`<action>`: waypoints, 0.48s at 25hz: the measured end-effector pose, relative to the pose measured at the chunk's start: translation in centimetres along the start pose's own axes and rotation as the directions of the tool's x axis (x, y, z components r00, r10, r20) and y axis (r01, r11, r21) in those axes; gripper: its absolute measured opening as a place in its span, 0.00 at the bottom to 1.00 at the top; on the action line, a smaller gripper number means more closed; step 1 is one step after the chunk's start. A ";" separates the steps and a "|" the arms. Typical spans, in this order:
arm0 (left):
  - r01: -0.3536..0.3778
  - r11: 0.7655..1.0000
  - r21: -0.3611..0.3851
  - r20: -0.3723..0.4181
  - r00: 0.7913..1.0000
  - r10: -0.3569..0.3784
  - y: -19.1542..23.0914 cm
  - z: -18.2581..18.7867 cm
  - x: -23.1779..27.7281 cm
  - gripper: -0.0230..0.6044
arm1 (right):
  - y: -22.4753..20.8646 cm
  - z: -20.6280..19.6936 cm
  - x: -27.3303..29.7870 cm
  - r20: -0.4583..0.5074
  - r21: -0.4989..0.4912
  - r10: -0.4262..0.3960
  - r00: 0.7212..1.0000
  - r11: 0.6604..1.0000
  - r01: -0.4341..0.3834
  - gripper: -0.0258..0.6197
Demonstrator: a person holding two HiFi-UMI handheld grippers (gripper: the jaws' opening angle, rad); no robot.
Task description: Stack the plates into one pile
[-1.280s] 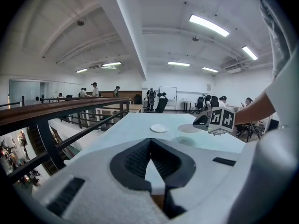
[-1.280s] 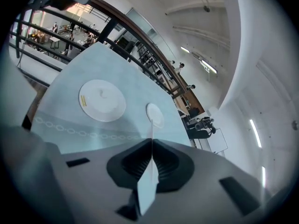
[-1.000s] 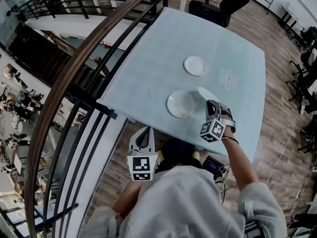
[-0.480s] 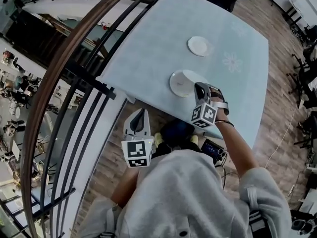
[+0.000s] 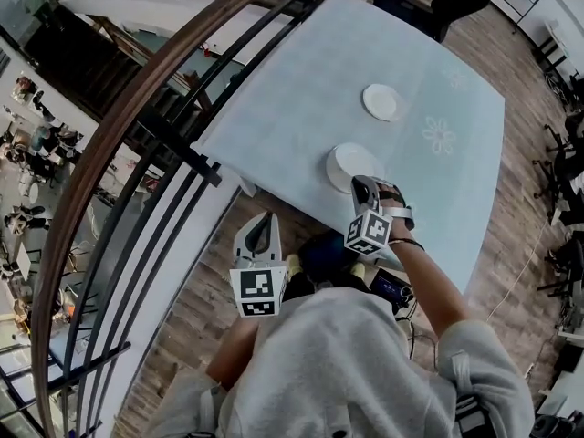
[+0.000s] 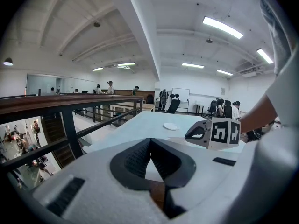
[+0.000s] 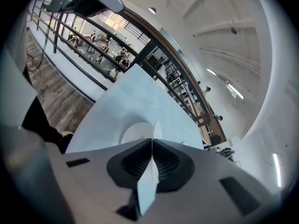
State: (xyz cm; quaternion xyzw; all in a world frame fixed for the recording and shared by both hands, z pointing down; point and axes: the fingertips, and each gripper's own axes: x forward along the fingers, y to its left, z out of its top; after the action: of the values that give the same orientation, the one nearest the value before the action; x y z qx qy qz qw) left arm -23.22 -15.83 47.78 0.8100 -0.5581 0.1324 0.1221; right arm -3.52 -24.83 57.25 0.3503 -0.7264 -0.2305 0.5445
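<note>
A white plate (image 7: pixel 156 128) is pinched by its rim in the right gripper (image 5: pixel 362 183), seemingly tilted over a second plate (image 7: pixel 133 132) just ahead; a smaller plate (image 5: pixel 380 101) lies farther beyond; the left gripper (image 5: pixel 263 222), jaws pressed together and empty, hangs short of the table (image 5: pixel 292 99).

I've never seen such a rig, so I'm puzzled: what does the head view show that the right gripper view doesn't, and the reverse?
Only the head view: the small far plate and the marker cube on the right gripper. Only the right gripper view: its jaws shut on the held plate, by its rim. Both: the table and the near plate lying on it.
</note>
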 end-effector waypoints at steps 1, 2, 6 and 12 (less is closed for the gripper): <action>-0.002 1.000 -0.003 -0.004 1.000 0.002 0.0 -0.2 -0.1 0.07 | 0.9 0.1 0.2 -0.001 0.004 0.019 1.000 1.000 -0.019 0.09; -0.005 1.000 -0.006 -0.006 1.000 0.005 0.1 -0.2 -0.1 0.07 | 1.6 0.1 0.5 -0.003 0.006 0.035 0.999 0.999 -0.035 0.09; -0.019 1.000 -0.012 -0.013 1.000 0.019 0.8 -0.5 -0.3 0.07 | 4.0 0.2 1.8 -0.010 0.023 0.105 0.994 0.994 -0.105 0.09; -0.021 1.000 -0.014 -0.024 1.000 0.020 1.0 -0.8 -0.8 0.07 | 6.2 0.3 3.0 -0.020 0.060 0.195 0.981 0.979 -0.194 0.09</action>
State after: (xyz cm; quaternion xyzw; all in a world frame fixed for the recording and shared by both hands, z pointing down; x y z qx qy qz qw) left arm -24.54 -15.17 48.32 0.8016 -0.5659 0.1392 0.1331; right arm -5.86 -23.15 63.52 0.2963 -0.7565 -0.1505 0.5632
